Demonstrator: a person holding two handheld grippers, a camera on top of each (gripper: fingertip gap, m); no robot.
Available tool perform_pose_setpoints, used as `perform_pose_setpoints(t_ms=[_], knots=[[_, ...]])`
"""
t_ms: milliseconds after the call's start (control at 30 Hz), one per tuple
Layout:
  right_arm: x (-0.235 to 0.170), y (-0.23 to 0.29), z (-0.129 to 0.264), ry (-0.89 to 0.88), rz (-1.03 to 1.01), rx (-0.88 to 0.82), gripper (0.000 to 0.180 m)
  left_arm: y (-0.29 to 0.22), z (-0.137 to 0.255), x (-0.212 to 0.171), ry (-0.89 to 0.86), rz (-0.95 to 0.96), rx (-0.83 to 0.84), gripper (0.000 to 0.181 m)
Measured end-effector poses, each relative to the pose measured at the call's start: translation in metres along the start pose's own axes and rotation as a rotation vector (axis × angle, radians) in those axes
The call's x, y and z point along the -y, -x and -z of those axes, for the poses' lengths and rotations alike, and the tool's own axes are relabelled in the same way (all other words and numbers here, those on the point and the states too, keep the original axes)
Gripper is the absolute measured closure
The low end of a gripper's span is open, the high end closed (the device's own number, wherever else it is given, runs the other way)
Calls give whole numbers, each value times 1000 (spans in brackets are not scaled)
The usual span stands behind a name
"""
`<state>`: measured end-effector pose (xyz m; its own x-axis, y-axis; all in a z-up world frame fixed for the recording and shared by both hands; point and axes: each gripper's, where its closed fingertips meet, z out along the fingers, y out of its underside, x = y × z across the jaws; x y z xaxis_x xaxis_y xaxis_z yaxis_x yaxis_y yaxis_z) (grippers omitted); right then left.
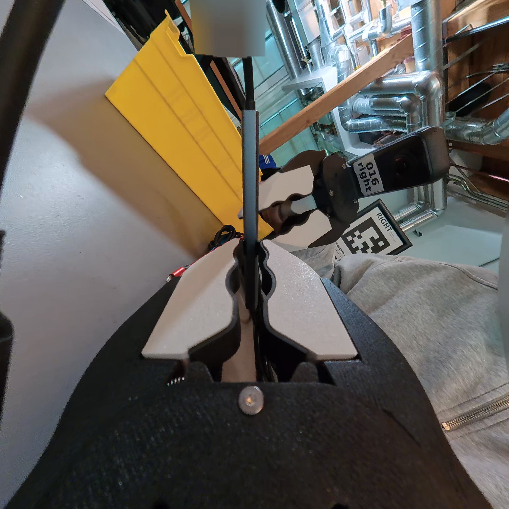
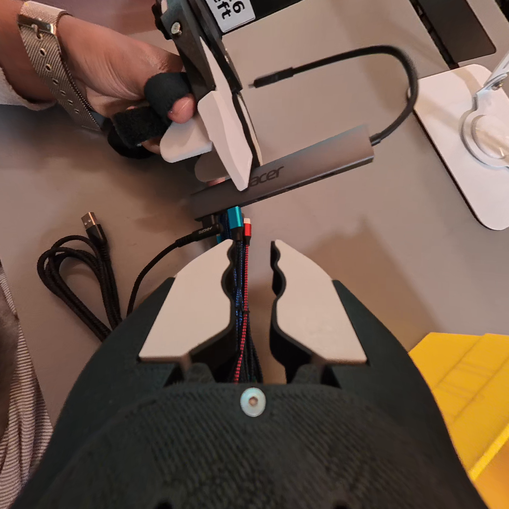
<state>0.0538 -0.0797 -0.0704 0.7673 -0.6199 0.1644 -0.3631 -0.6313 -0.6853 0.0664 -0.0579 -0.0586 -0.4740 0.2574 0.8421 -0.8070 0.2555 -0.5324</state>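
My left gripper [image 1: 249, 245] is shut on a slim grey USB hub [image 1: 250, 170] and holds it edge-on above the table. In the right wrist view the left gripper [image 2: 239, 179] clamps the hub [image 2: 316, 165] near its middle. The hub's own black cable [image 2: 399, 82] loops free. A blue plug [image 2: 234, 219], a red plug [image 2: 247, 228] and a black plug [image 2: 206, 230] sit at the hub's lower side. My right gripper [image 2: 252, 242] is open just below these plugs. The blue and red braided cables [image 2: 241, 289] run between its fingers. It also shows in the left wrist view [image 1: 264, 203].
A loose coiled black cable [image 2: 80, 275] with a bare USB plug [image 2: 91, 220] lies at the left. A yellow bin [image 2: 468, 385] stands at the lower right. A white stand base [image 2: 446, 143] is at the right. A person's hand [image 2: 110, 71] grips the left gripper. My two grippers' fingertips are within a few centimetres of each other.
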Motion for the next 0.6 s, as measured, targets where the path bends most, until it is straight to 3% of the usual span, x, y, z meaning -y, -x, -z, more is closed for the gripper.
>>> perform_pose_setpoints(t_ms=[167, 600], knots=[[2, -10, 2, -19, -36, -41, 139, -1, 1, 2, -10, 4, -14, 172], [4, -16, 6, -24, -46, -64, 131, -3, 3, 4, -22, 11, -31, 172]])
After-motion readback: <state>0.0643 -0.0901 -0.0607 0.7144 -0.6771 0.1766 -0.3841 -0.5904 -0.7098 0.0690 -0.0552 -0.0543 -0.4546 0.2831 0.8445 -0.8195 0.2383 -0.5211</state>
